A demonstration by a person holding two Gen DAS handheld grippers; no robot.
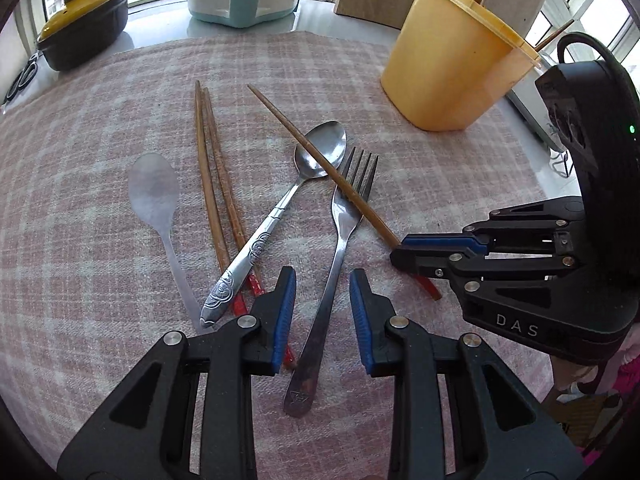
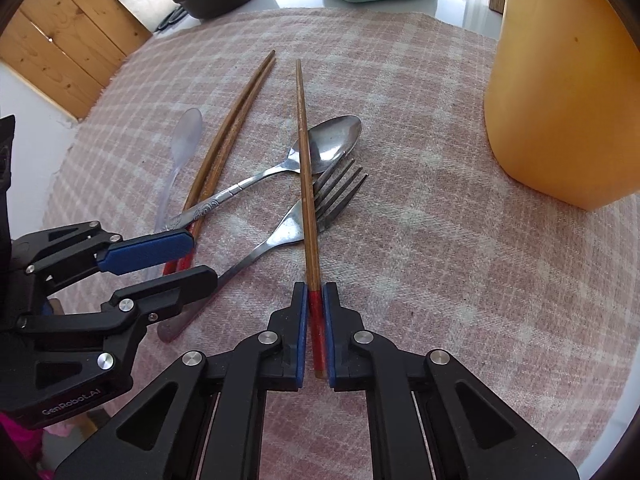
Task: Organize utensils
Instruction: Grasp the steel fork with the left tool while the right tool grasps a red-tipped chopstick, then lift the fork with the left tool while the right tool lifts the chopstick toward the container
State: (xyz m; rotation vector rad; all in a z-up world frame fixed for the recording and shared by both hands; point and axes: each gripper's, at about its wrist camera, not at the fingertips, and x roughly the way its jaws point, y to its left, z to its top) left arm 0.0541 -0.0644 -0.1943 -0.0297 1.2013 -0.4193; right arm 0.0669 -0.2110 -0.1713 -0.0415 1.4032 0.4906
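The right gripper [image 2: 316,292] is pinching the red-lacquered end of a single chopstick [image 2: 305,168] between its ribbed blue pads [image 2: 329,332], the jaws narrowed onto it; the slim brown shaft is running forward over the fork [image 2: 294,226] tines and the rim of the steel spoon [image 2: 334,142] bowl. The left gripper [image 1: 323,284] is standing with its jaws apart, one black finger on either side of the fork's flat, tarnished handle without visibly touching it. The spoon's embossed handle is lying across a pair of chopsticks [image 1: 214,184] laid side by side, their red ends near the left gripper. Beside them, toward the left edge of the cloth [image 1: 80,240], a clear plastic spoon [image 1: 154,192] is resting bowl away. The cloth is pink-and-white plaid, coarse and woolly. At its far right corner a yellow plastic cup [image 1: 452,68] with a flared rim is holding two more sticks. Beyond the far edge a black pot [image 1: 86,26] with a yellow lid is sitting.
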